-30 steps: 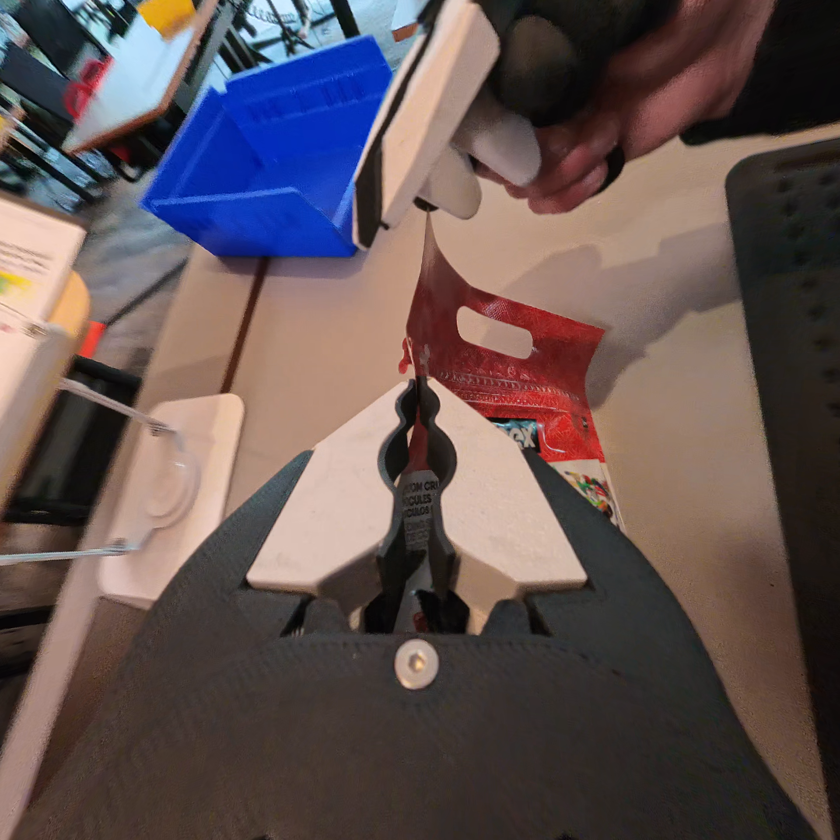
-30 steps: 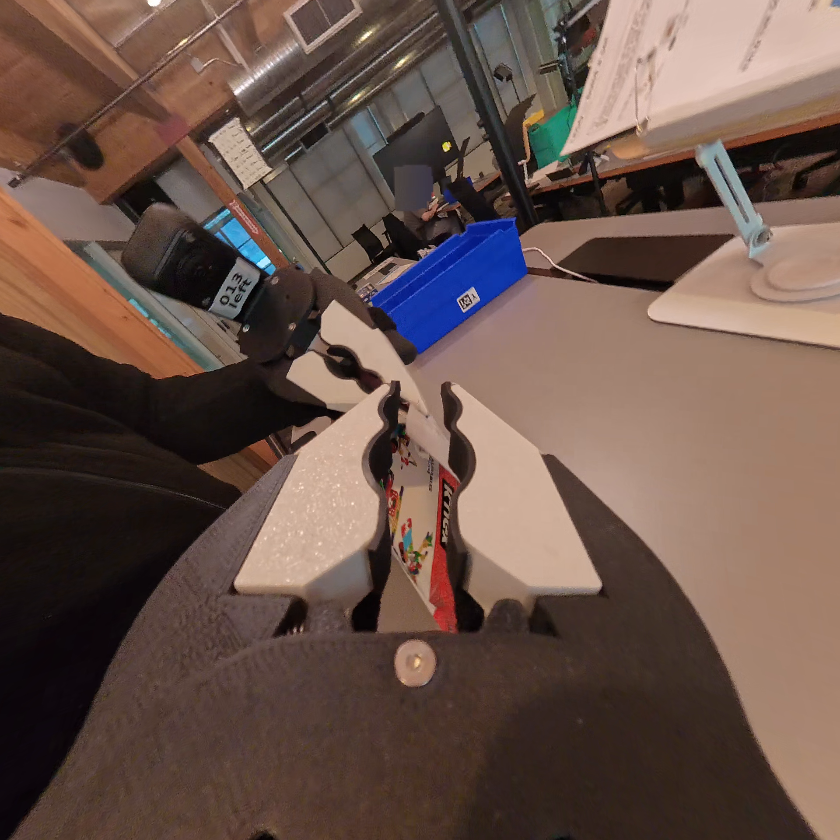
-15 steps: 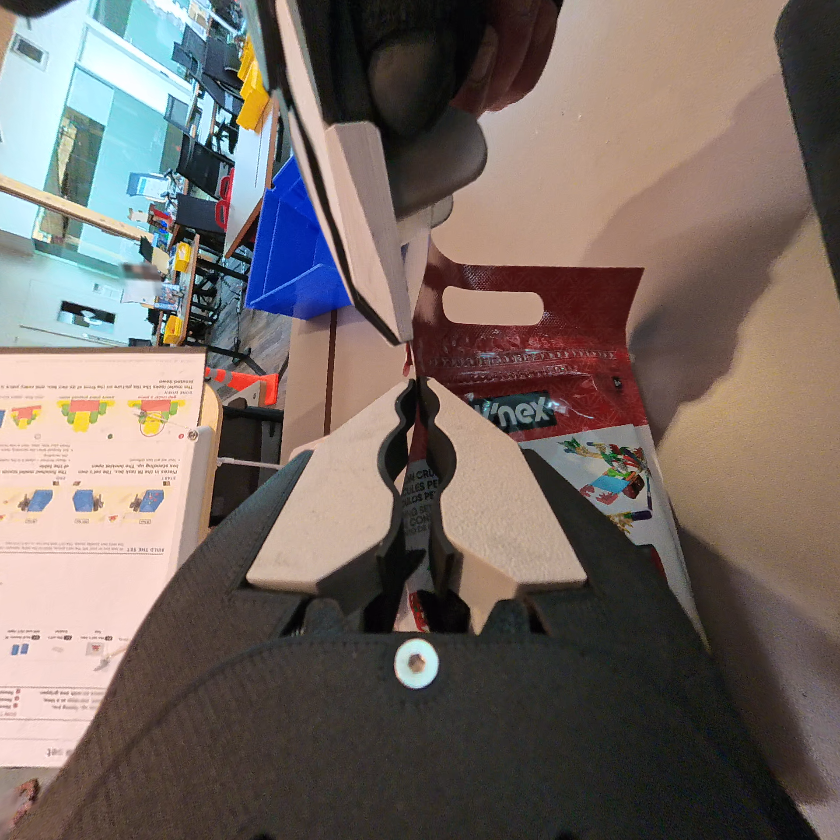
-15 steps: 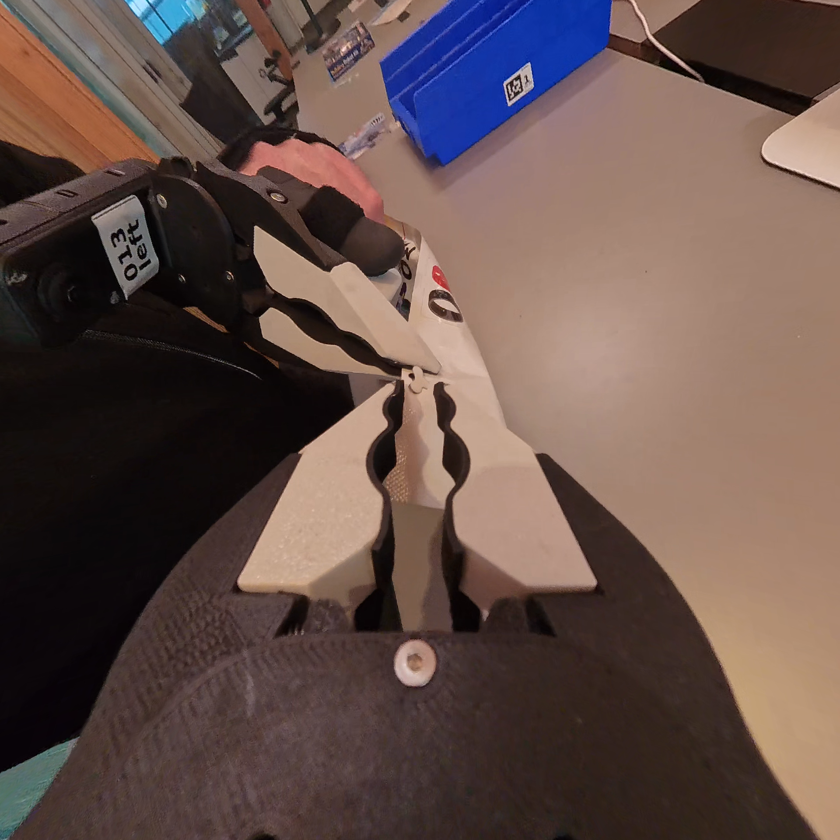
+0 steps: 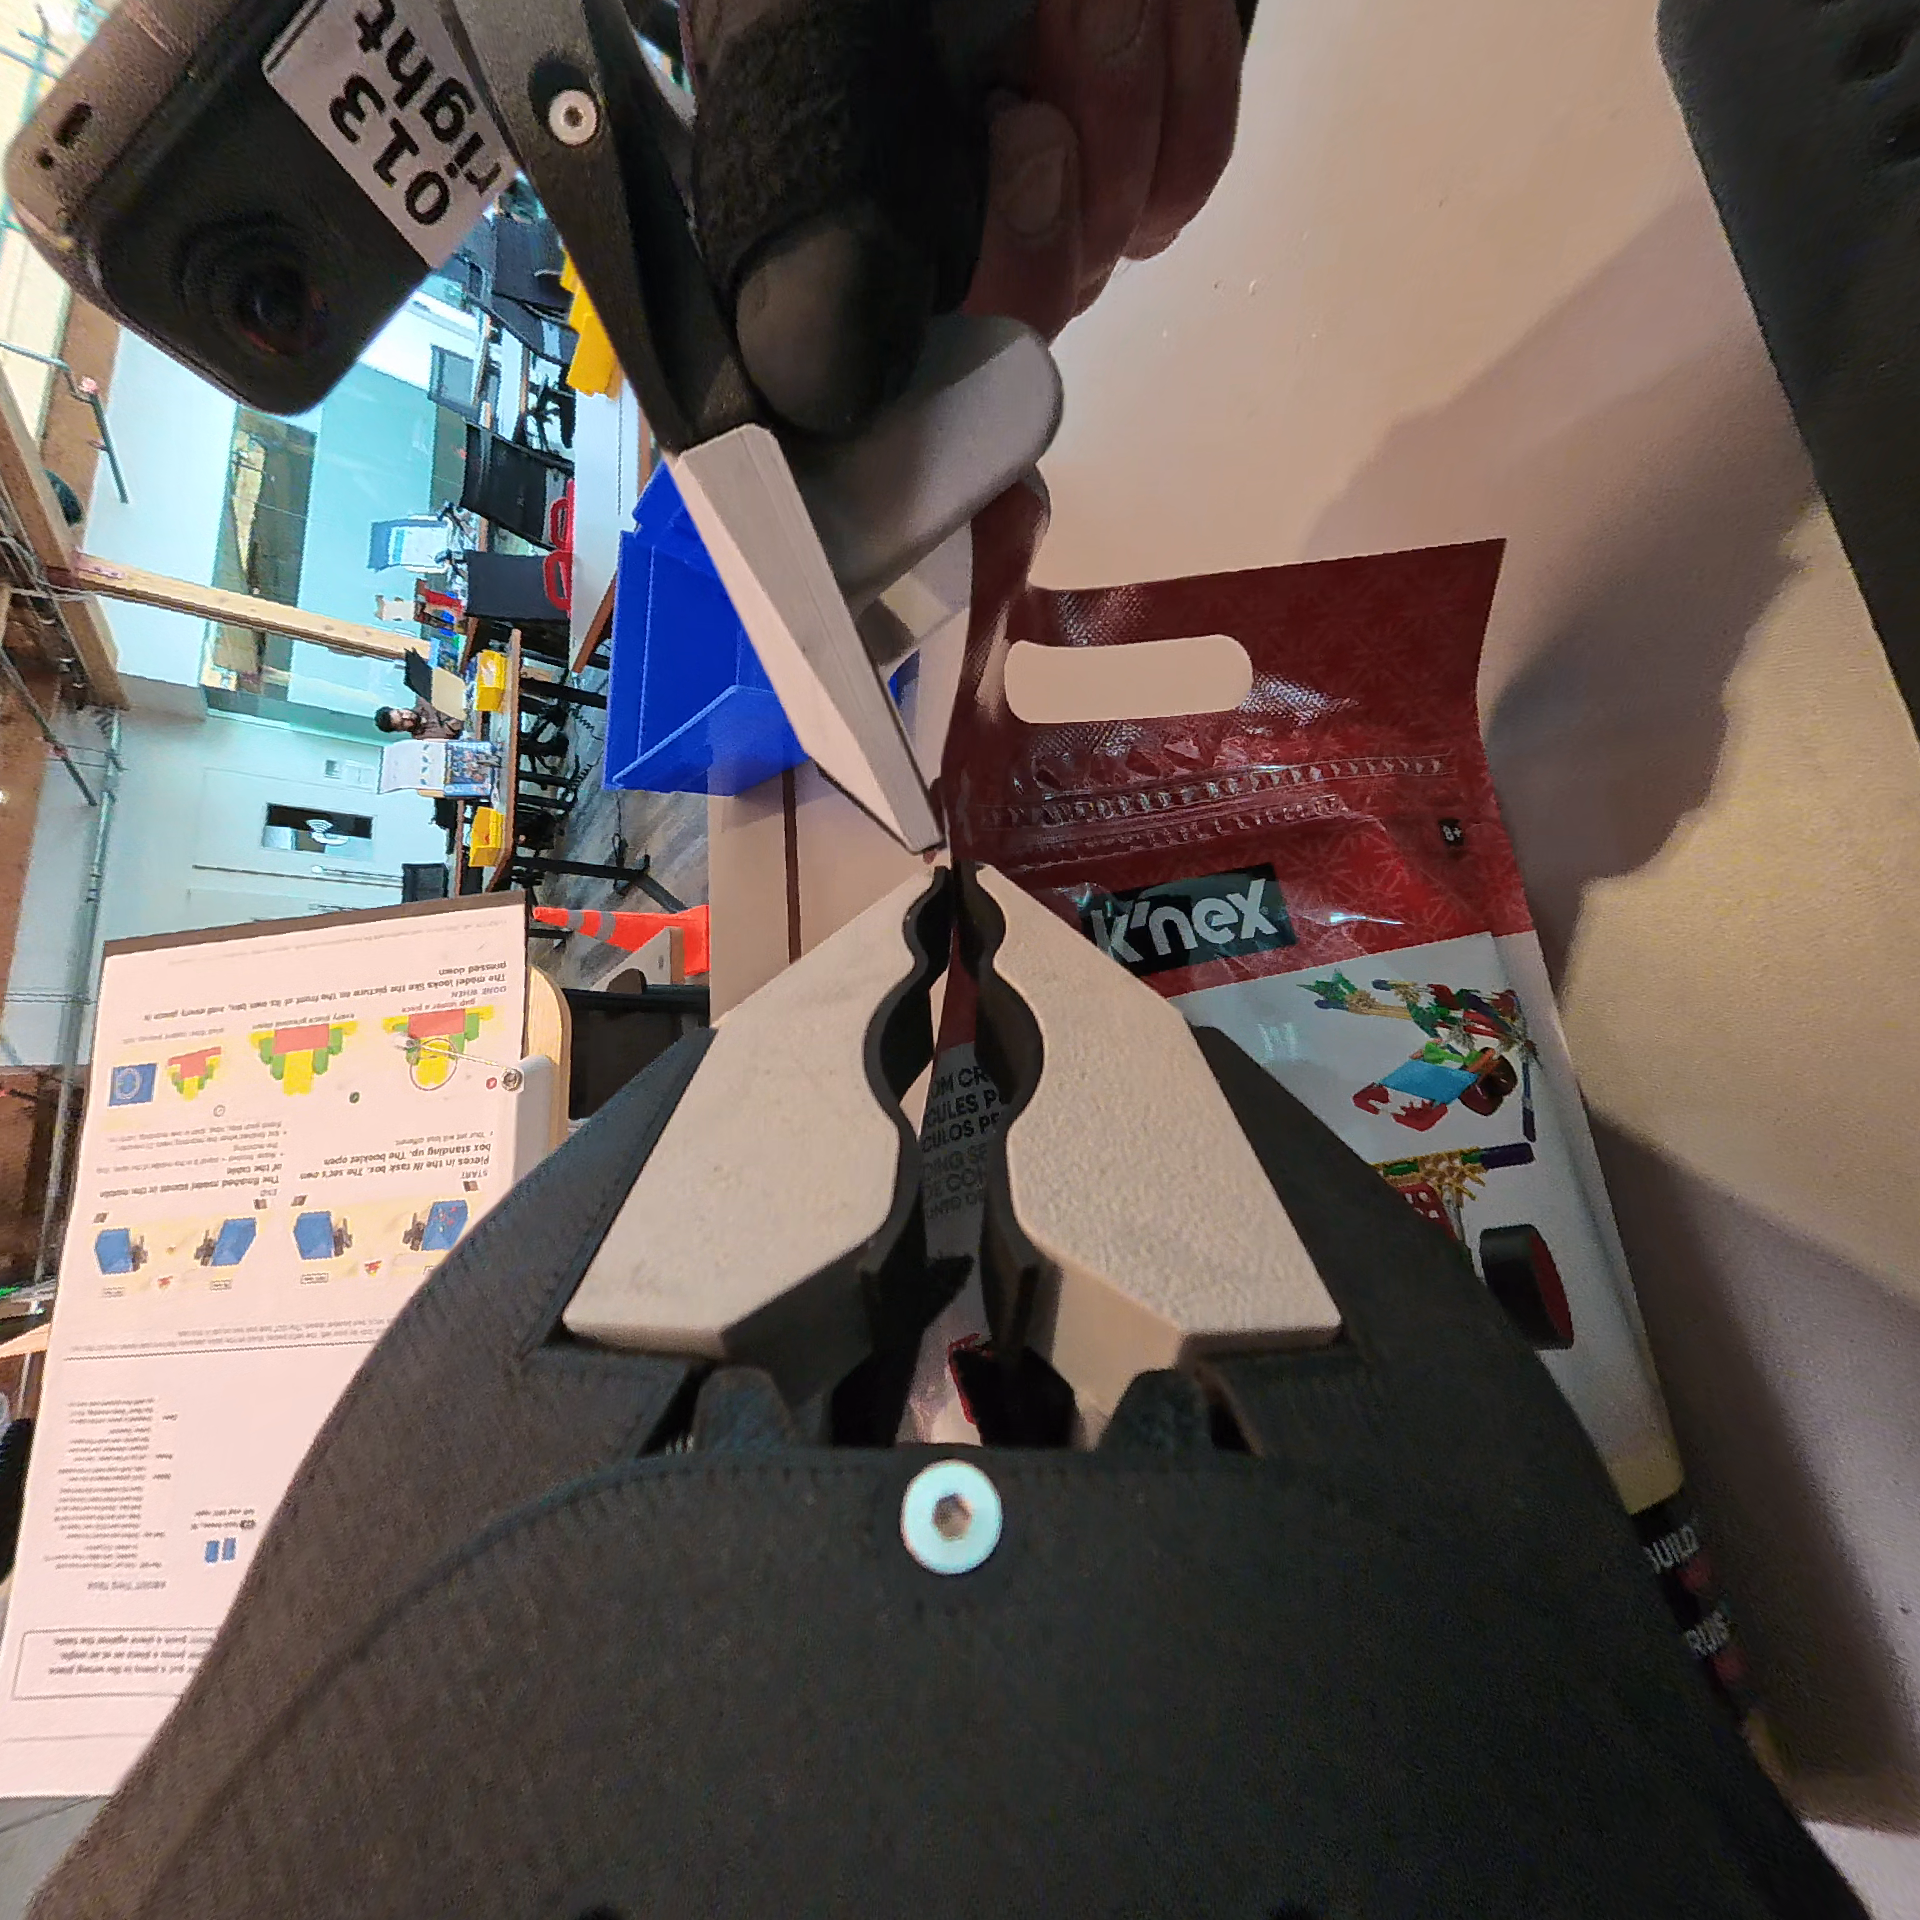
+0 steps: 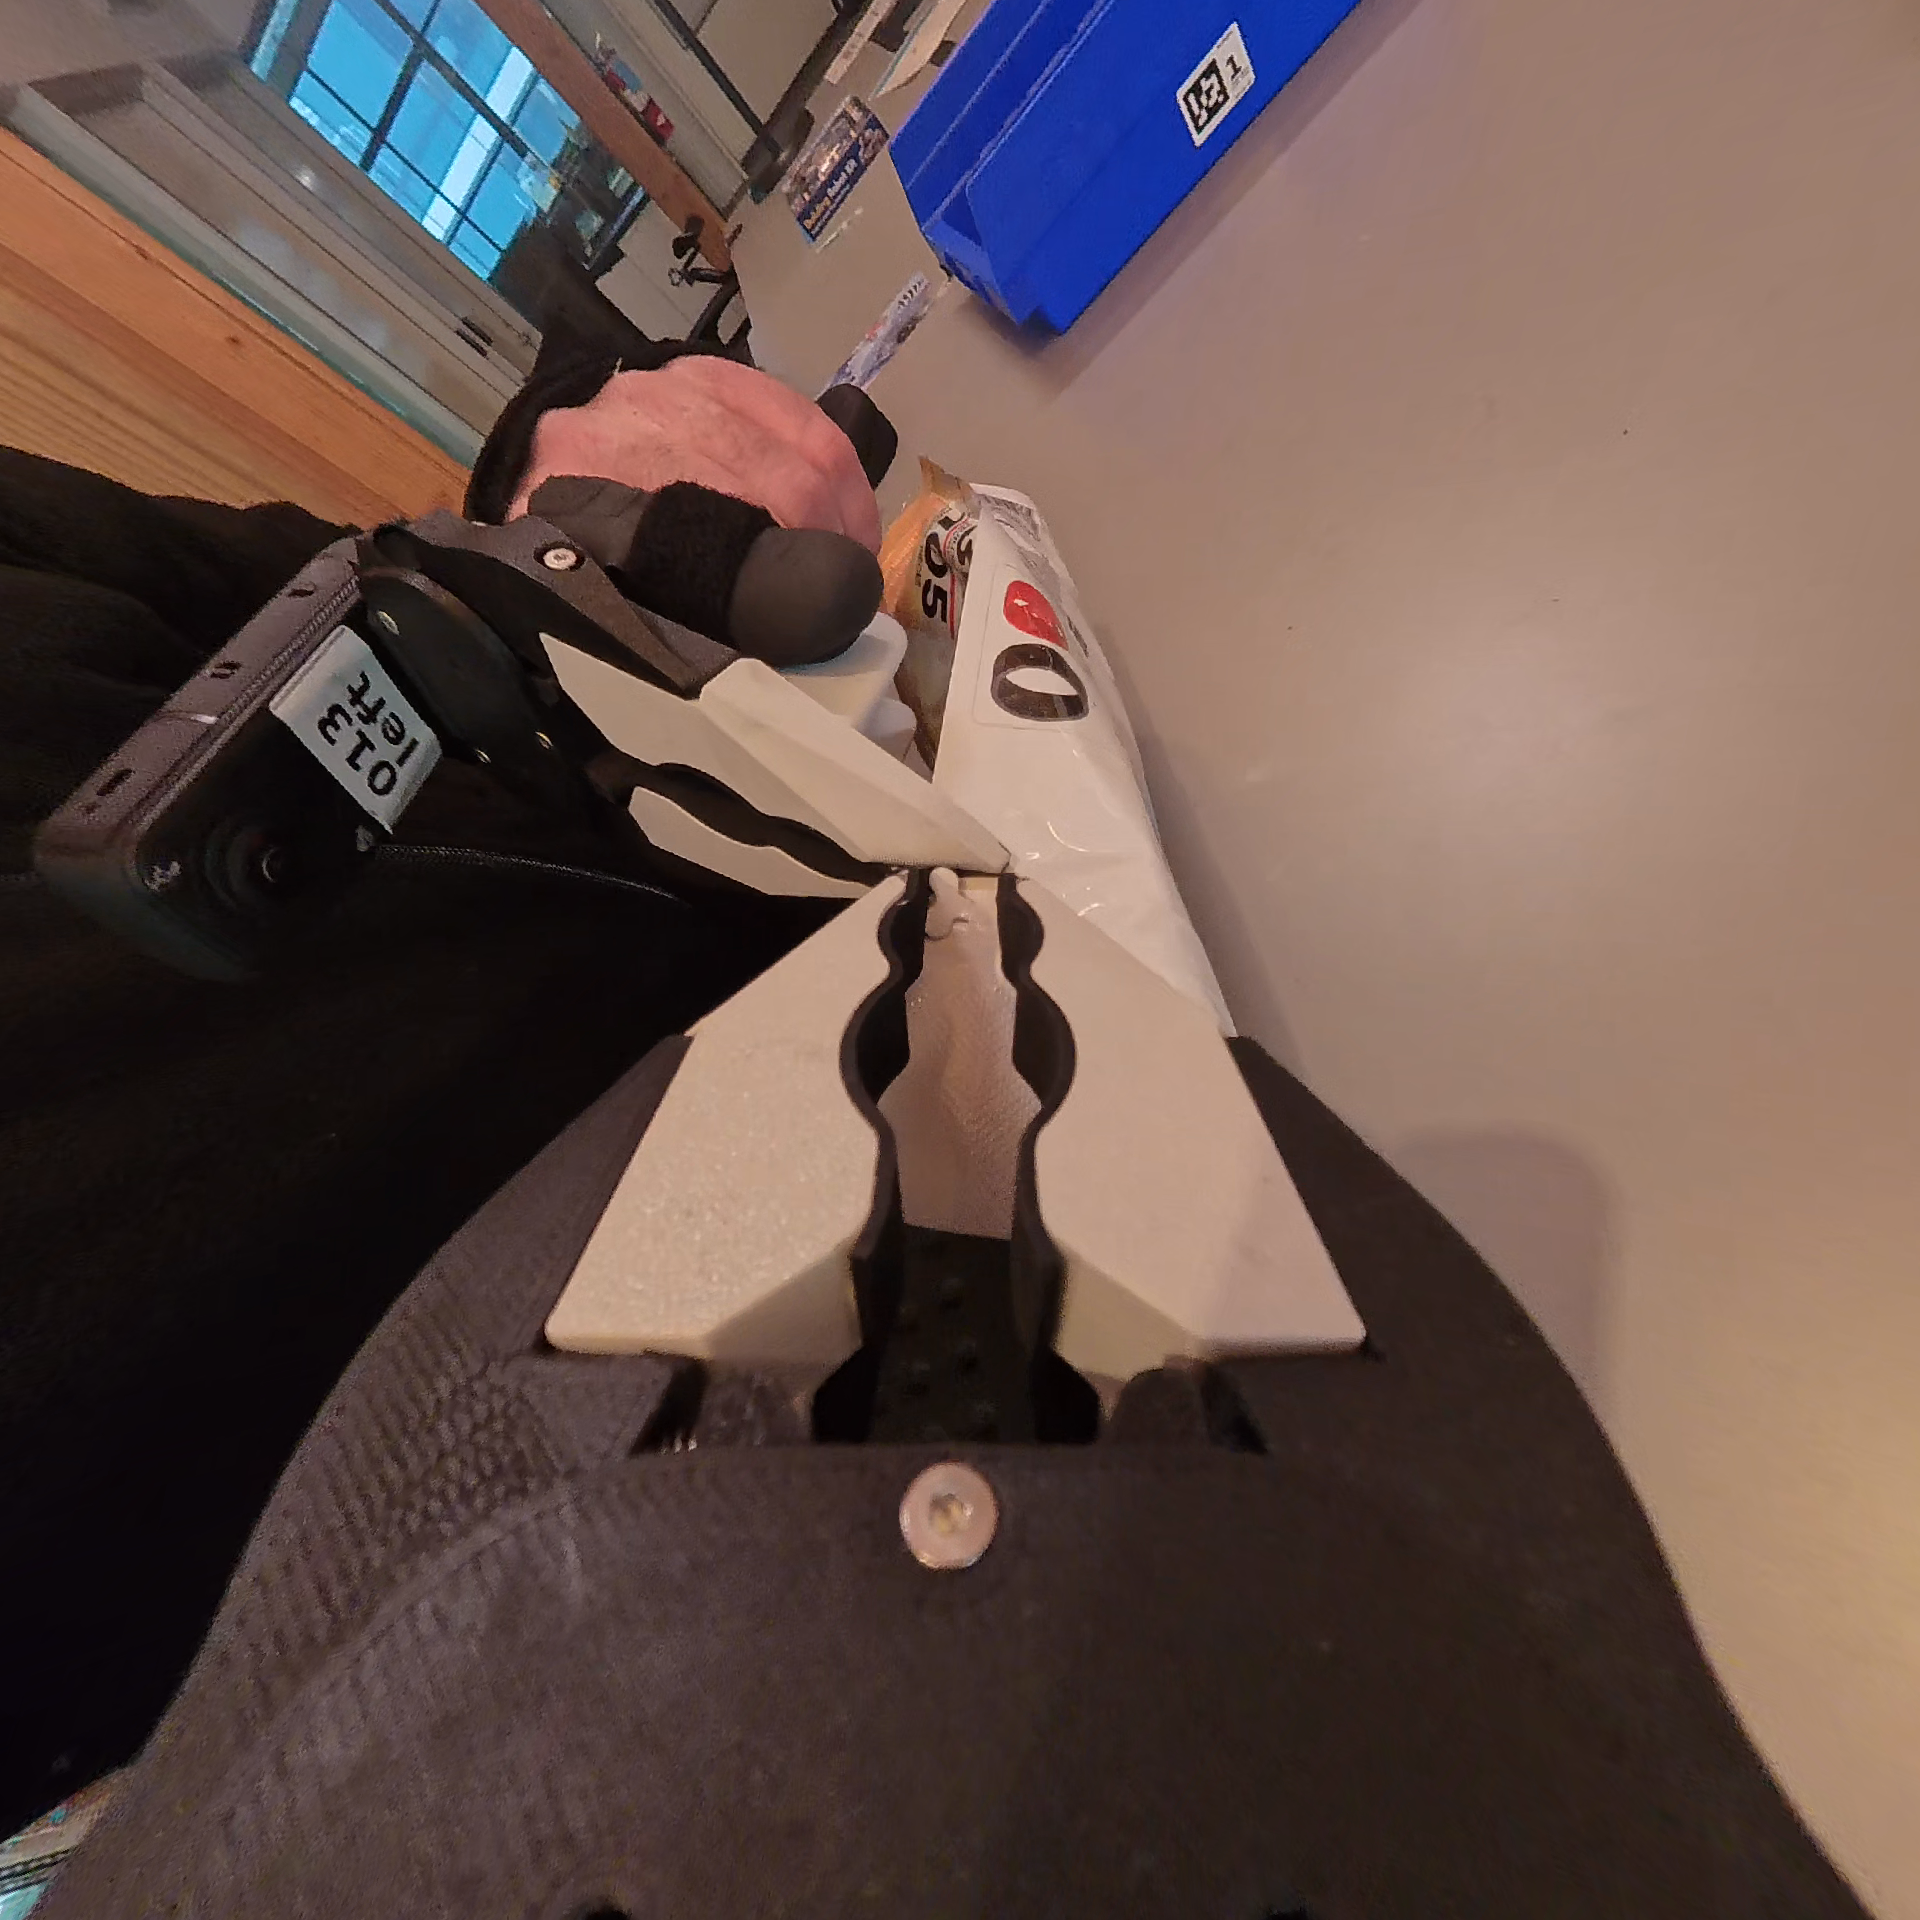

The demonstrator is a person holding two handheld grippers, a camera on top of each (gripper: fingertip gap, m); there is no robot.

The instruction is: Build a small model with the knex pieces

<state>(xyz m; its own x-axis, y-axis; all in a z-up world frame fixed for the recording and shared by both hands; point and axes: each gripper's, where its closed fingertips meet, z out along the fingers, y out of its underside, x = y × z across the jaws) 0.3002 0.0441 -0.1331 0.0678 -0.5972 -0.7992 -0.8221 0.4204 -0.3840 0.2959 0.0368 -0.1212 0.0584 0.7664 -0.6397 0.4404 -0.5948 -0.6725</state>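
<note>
A red and white toy bag (image 5: pixel 1299 790) with a handle slot is held up over the pale table (image 5: pixel 1351 312). My left gripper (image 5: pixel 951 873) is shut on the bag's left edge, just below the red top strip. My right gripper (image 5: pixel 914 821) comes down from above, its tips almost touching the left's at the same edge. In the right wrist view my right gripper (image 6: pixel 954 883) is shut on the bag's thin white edge (image 6: pixel 1049 769). The left gripper (image 6: pixel 966 847) meets it tip to tip, held by a hand (image 6: pixel 707 436).
A blue bin (image 5: pixel 675 686) stands at the table's far side and also shows in the right wrist view (image 6: pixel 1091 135). A printed instruction sheet on a stand (image 5: pixel 281 1195) is at the left. A dark perforated mat (image 5: pixel 1818 260) lies at the right edge.
Both grippers have rolled and drawn tip to tip at the bag's top edge. The bag has turned, so its printed front faces the left wrist view.
</note>
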